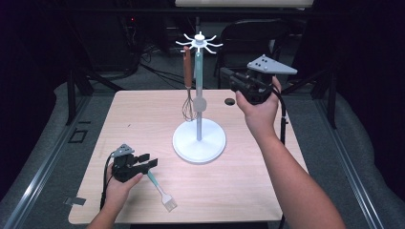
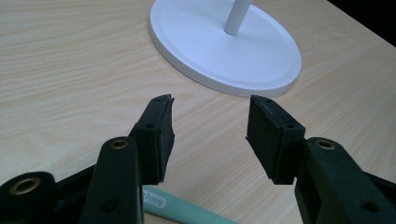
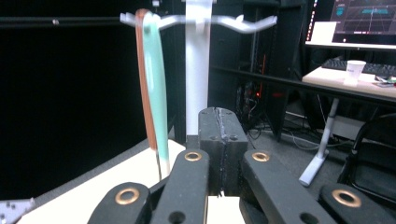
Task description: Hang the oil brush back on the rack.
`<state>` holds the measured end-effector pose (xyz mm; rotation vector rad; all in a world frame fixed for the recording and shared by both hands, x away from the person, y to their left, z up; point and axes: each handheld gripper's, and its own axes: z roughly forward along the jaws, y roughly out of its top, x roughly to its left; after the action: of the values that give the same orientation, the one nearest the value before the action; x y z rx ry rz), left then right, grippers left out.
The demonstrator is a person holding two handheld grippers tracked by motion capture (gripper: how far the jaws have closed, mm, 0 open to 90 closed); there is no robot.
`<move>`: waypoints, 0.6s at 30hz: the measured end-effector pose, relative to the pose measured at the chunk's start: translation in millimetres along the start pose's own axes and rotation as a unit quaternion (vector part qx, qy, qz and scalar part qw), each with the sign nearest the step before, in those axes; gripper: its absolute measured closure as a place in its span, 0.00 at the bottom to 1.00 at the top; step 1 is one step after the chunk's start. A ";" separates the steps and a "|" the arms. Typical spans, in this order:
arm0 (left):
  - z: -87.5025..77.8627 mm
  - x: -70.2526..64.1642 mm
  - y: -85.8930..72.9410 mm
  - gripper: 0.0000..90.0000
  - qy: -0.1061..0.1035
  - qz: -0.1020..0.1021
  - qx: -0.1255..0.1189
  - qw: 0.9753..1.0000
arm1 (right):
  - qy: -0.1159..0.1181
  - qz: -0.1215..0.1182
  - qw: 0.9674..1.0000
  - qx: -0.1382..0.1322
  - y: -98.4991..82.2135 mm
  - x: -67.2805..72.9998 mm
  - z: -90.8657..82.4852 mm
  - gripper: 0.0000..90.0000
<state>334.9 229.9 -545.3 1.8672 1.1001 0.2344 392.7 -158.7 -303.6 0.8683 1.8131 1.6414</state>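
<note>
Left claw [image 1: 149,163] gapes empty over brush [image 1: 161,192] for pickup; right claw [image 1: 225,75] closed, empty, near rack [image 1: 199,90].

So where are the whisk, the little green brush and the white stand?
whisk [image 1: 189,109]: high view, on its wire loops.
green brush [image 1: 168,202]: high view, on its bristle head.
white stand [image 1: 199,141]: high view, on its round base.

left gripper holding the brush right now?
No. In the left gripper view the left gripper has its jaws apart over bare table, and the teal brush handle lies below them, untouched by the pads.
</note>
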 end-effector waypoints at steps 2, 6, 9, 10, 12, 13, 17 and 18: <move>0.1 -0.2 0.1 0.56 -0.002 0.001 0.002 1.000 | -0.001 0.006 1.000 -0.006 8.1 -1.0 1.6 1.00; 0.0 0.0 0.1 0.56 -0.003 0.001 0.002 1.000 | -0.008 -0.001 1.000 -0.010 19.8 -1.2 5.6 1.00; 0.1 0.1 0.0 0.56 -0.003 0.000 0.000 1.000 | -0.012 -0.004 1.000 -0.013 27.7 -0.5 8.5 1.00; -0.1 0.2 0.1 0.56 -0.002 0.001 0.000 1.000 | -0.012 -0.004 1.000 -0.014 30.5 0.1 9.6 1.00; -0.3 0.4 0.2 0.56 -0.002 0.002 0.000 1.000 | -0.014 -0.006 1.000 -0.013 34.0 1.3 11.1 1.00; -0.4 0.4 0.2 0.56 -0.002 0.001 -0.001 1.000 | -0.015 -0.008 1.000 -0.015 35.4 1.9 12.3 1.00; -0.2 0.7 0.1 0.56 -0.003 0.001 -0.002 1.000 | -0.016 -0.012 1.000 -0.013 39.0 3.7 14.6 1.00; -0.2 0.7 0.1 0.56 -0.003 0.001 -0.002 1.000 | -0.016 -0.012 1.000 -0.013 39.3 4.3 14.8 1.00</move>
<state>335.3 230.6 -545.2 1.8649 1.0938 0.2316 405.3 -143.9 -266.1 0.8541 1.7705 1.6242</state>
